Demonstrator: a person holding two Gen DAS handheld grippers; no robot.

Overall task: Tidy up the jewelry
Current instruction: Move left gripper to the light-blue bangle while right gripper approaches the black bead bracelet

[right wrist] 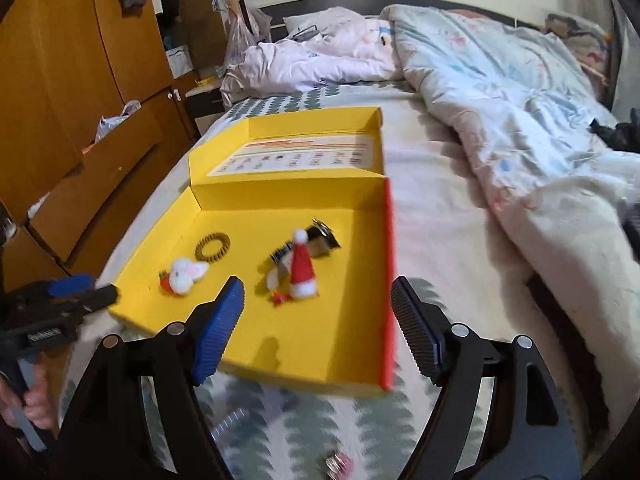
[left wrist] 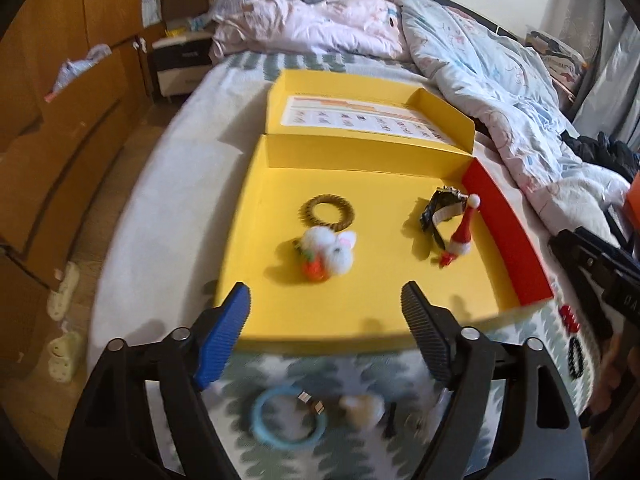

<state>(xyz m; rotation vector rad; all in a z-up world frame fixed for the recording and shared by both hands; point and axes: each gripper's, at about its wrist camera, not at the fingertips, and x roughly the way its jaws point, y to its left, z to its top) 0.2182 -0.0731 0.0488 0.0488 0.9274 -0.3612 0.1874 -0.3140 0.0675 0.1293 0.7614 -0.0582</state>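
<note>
- The left claw (left wrist: 326, 308) hangs over the near edge of the yellow box (left wrist: 360, 320), its two fingers spread wide with nothing between them. I take it to be lining up for one of the loose pieces lying just under it.
- Those pieces sit on the patterned bedspread (left wrist: 360, 368) in front of the box: a light blue ring (left wrist: 288, 418) with a small metal clasp, and a pale blurry trinket just beside it, too smeared to name.
- The right claw (right wrist: 318, 300) is spread too and carries nothing. It hovers above the box's near right corner, beside the red side wall (right wrist: 389, 280).
- In the right view the left claw shows again at the box's left edge (right wrist: 80, 292); its fingers look close from this angle, though its own camera shows them apart.
- Inside the box lie a brown coil hair tie (left wrist: 326, 210), a white fluffy bunny charm (left wrist: 330, 250), a watch (left wrist: 440, 208) and a little Santa hat clip (left wrist: 462, 236) leaning on the watch.
- The pieces are spaced out on the box floor, likely so each stays easy to see.
- The lid (left wrist: 360, 116) lies folded back flat, leaving the top free for reaching in.
- More bits wait outside: red and black pieces (left wrist: 570, 318) off the right corner.
</note>
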